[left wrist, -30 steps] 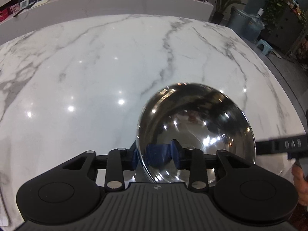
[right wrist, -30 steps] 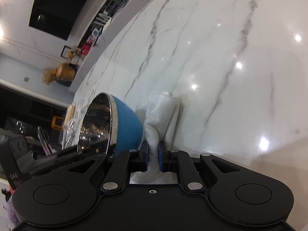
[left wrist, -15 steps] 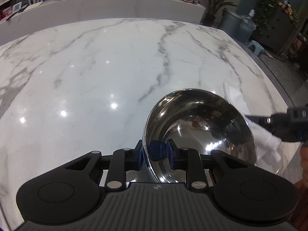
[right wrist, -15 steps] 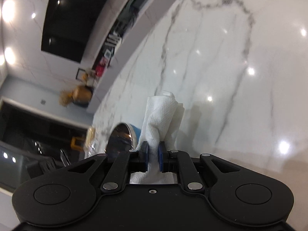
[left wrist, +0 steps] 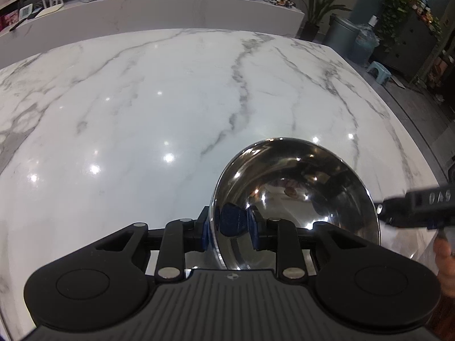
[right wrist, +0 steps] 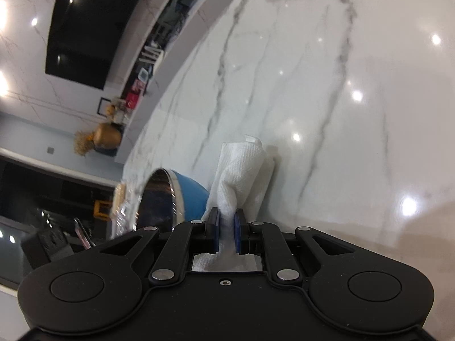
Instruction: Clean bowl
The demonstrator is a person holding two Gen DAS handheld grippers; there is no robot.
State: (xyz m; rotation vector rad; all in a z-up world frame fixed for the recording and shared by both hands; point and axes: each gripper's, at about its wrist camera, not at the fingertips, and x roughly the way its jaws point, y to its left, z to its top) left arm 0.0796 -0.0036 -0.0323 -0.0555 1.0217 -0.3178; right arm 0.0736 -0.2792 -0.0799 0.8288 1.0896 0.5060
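A steel bowl [left wrist: 295,196], shiny inside and blue outside, is tilted above the white marble table [left wrist: 142,113]. My left gripper [left wrist: 227,224] is shut on the bowl's near rim, one pad outside and one inside. In the right wrist view the bowl [right wrist: 176,196] shows at the lower left, its opening turned left. My right gripper [right wrist: 226,227] is shut on a crumpled white paper towel [right wrist: 241,170], held just right of the bowl's blue outside. The right gripper's black body [left wrist: 418,207] shows at the right edge of the left wrist view.
The marble table [right wrist: 341,99] stretches far ahead and to both sides. A long white counter [left wrist: 142,2] with small items stands behind it. Plants [left wrist: 398,5], a bin [left wrist: 341,34] and a small stool [left wrist: 378,69] are on the floor at the far right.
The bowl has tilted and shifted slightly in the left gripper's hold. The right gripper with the towel has swung back beside the bowl's blue outside, bringing more of the bowl into its view.
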